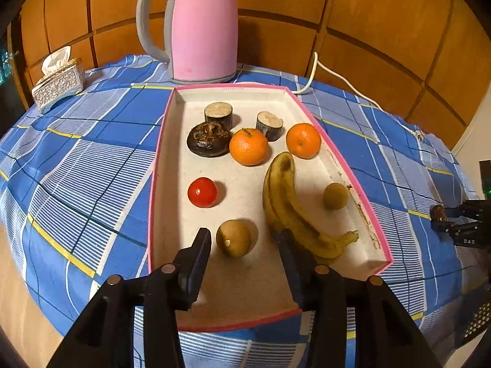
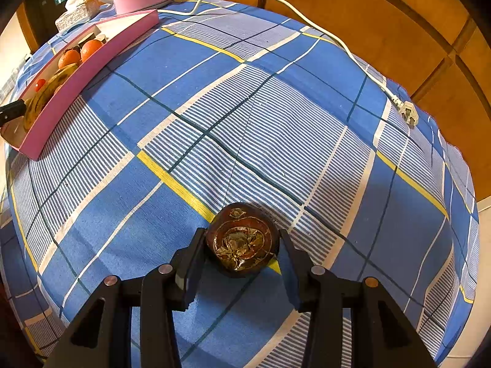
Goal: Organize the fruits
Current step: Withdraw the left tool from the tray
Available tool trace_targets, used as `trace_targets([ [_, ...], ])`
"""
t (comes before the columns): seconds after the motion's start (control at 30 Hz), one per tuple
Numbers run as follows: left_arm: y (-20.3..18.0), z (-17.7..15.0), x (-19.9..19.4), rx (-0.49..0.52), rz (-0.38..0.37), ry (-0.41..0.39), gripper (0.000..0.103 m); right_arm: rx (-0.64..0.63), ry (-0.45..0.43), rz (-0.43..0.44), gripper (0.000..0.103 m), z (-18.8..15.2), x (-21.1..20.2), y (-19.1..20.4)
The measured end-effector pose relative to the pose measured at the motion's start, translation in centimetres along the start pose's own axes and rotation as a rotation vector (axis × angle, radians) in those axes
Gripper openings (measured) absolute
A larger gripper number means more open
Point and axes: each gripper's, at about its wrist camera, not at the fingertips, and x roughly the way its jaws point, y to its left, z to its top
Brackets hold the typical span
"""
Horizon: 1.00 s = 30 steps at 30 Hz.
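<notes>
Left gripper point(image 1: 244, 240) straddles a brown round fruit point(image 1: 233, 238) (pads clear) — inside the pink-rimmed tray point(image 1: 158, 165).

Warm, dim indoor light from above; soft short shadows beside the fruit; heavy fisheye bending, dark corners, slight softness.

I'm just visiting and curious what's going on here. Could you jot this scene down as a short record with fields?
Setting: table with blue plaid cloth
Box: pink-rimmed tray
In tray: two oranges, banana, red tomato, two round brownish fruits, dark fruit, two cut pieces
Left tool: open around a brownish fruit, not pressing on it
Right tool: closed on a dark brown fruit on the cloth
Nearby: pink kettle, tissue box
</notes>
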Motion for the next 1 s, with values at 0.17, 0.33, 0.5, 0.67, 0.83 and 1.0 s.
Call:
trace_targets([
  [0.17, -0.9, -0.6, -1.3, 0.010, -0.018, -0.023, 0.047, 0.008, 0.000, -0.007, 0.045, 0.1, 0.1, 0.0],
  [0.33, -2.2, -1.3, -2.3, 0.039, -0.067, -0.025, 0.048, 0.010, -0.007, -0.006, 0.045, -0.1, -0.1, 0.1],
  [0.5, -3.8, -1.7, -2.6, 0.101, -0.141, -0.027, 0.050, -0.014, -0.017, -0.010, 0.045, -0.1, -0.5, 0.4],
  [0.67, -5.3, -2.4, -2.8, 0.147, -0.186, -0.026, 0.051, 0.050, -0.030, -0.014, 0.045, 1.4, -0.4, -1.3],
  [0.83, -6.1, -2.7, -3.2, 0.196, -0.220, -0.034, 0.051, 0.086, -0.086, -0.017, 0.045, 2.2, -1.4, -1.8],
  [1.0, -6.7, -3.1, -3.1, 0.217, -0.237, -0.023, 0.051, 0.013, -0.046, -0.030, 0.045, 0.7, -1.2, -0.9],
])
